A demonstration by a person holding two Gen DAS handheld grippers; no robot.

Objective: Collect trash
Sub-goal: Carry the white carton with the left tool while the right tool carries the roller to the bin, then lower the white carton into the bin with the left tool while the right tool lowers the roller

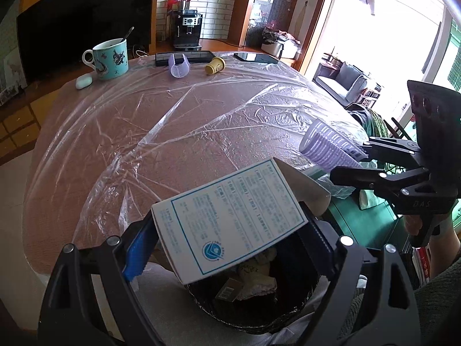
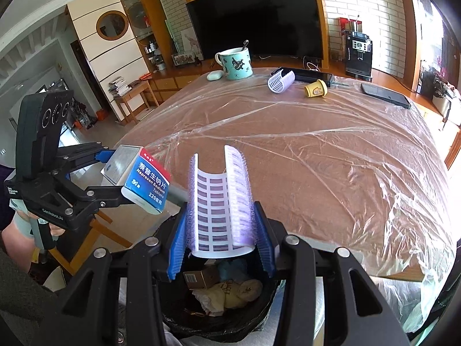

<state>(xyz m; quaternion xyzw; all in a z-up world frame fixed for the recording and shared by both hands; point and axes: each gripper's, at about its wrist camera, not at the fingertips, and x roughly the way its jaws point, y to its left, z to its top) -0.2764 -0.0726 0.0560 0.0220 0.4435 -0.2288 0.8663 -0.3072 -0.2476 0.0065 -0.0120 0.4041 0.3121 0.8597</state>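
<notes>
Medicine box [image 1: 230,219] clamped in left tool [image 1: 227,239], hair roller [image 2: 220,201] pinched in right tool [image 2: 222,248]. Both held just above black-lined trash bin [image 2: 259,317], beyond counter [image 2: 317,150] edge. Ahead on counter: second roller [image 2: 281,82], yellow cup [image 2: 316,88].

Both grippers are showing black frames of angular linked arms, pinned with round silver rivets. The left gripper [image 2: 115,178] is carrying blue ribbed pads [image 1: 138,248] on its fingers, white lettering on its body and a flat black plate with three round ports standing above it. The right gripper [image 1: 350,160] is wearing the same plate and faint lettering, and its pads [image 2: 177,248] are also showing blue and ribbed. A hand [image 2: 17,236] is wrapping a grey handle, a dark knitted sleeve [image 2: 23,297] covering the forearm.
</notes>
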